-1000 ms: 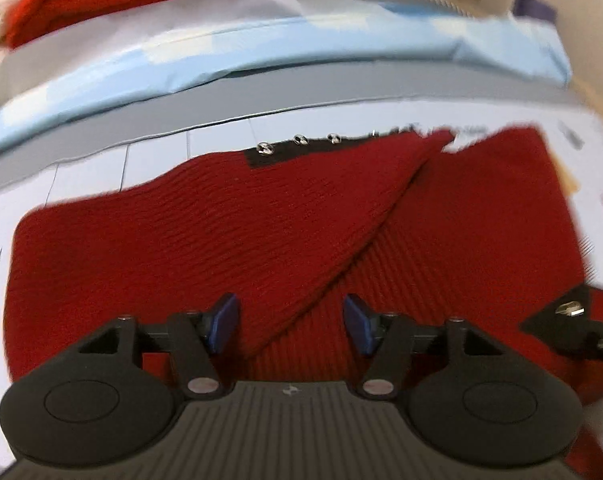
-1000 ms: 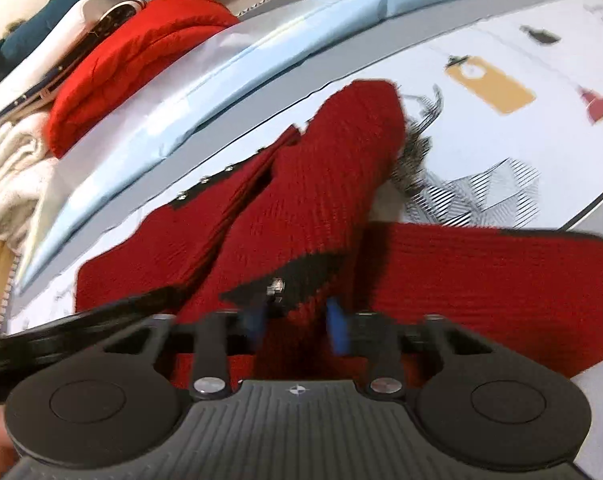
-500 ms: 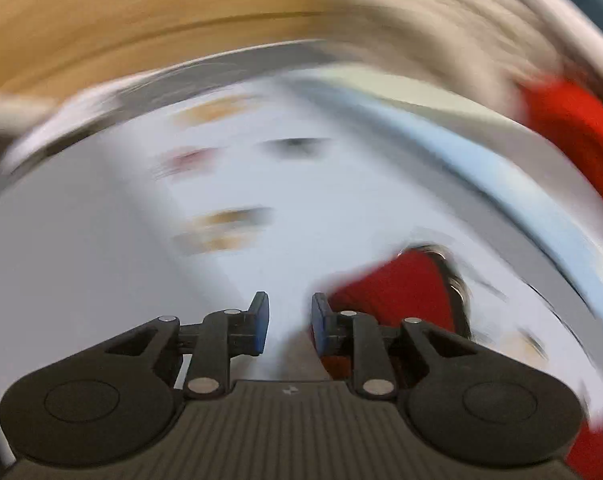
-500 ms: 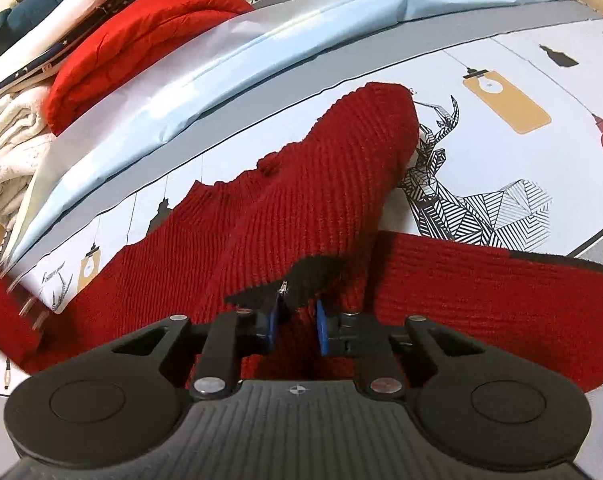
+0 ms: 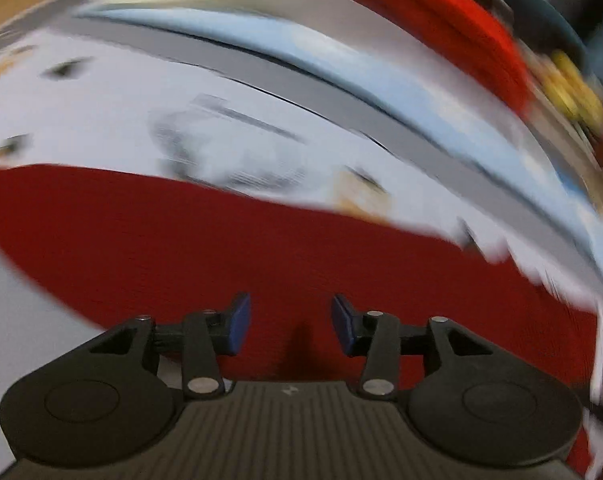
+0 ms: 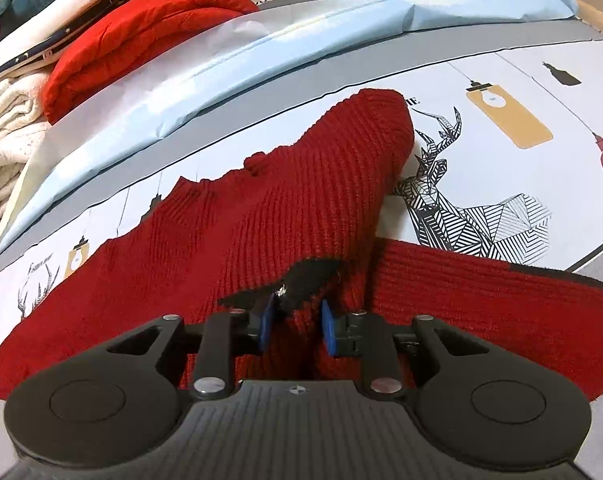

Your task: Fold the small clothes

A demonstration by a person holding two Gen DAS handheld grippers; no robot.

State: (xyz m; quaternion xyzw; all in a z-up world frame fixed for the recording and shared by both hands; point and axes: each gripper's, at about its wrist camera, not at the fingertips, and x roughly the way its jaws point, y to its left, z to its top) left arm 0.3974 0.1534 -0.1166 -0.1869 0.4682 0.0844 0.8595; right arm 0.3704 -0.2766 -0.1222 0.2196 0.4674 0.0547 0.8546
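Nearest, we see the right gripper (image 6: 293, 326) clamped on a bunched fold of the red knit sweater (image 6: 261, 224), right at its black trim (image 6: 301, 282). The left gripper (image 5: 287, 330) hangs with fingers spread and nothing between them, above red knit; that view is badly blurred. The sweater lies on a printed sheet (image 6: 501, 136) with deer and lamp motifs. Behind it, we note a pale blue pillow (image 6: 261, 52), then a folded red blanket (image 6: 141, 24) and cream knitwear (image 6: 9, 128).
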